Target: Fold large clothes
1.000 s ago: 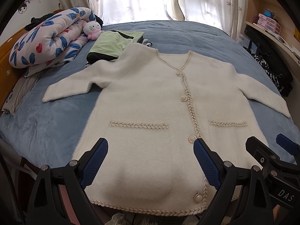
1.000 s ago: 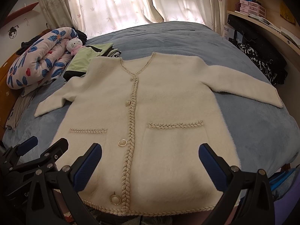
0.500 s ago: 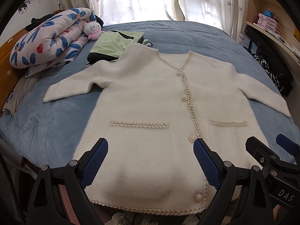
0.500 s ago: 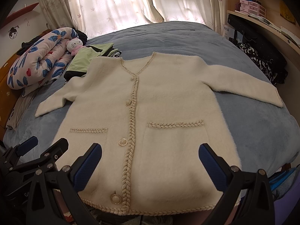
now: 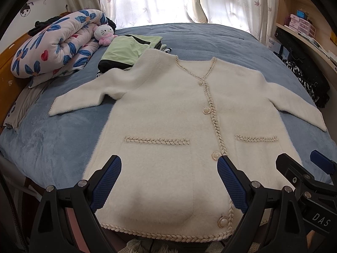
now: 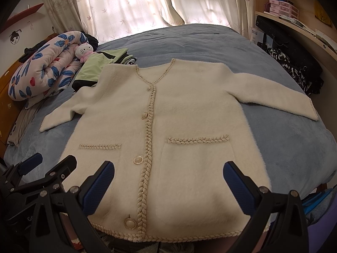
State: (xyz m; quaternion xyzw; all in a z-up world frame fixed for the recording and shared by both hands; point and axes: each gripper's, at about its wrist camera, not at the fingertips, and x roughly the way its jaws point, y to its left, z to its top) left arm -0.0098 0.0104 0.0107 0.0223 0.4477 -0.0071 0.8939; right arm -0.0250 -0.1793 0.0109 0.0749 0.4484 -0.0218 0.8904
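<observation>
Lying flat: cream cardigan [image 5: 168, 113] on blue bed [image 5: 210, 38].

My cardigan [image 5: 168, 113] is cream white, edged in a beige braided trim with pearl-and-gold buttons [image 5: 206, 111], and it lies on a plain dusty-blue blanket [image 5: 52, 143]. My grippers' fingertips [image 5: 107, 181] are dark blue on black arms; the rolled quilt [image 5: 54, 46] is pale pink with blue flowers and red hearts, and the folded garment [image 5: 126, 50] is light green with black

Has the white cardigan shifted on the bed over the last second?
No. The cardigan lies in the same place, its left sleeve cuff still overlapping nothing and its shoulder beside the green folded garment.
</observation>
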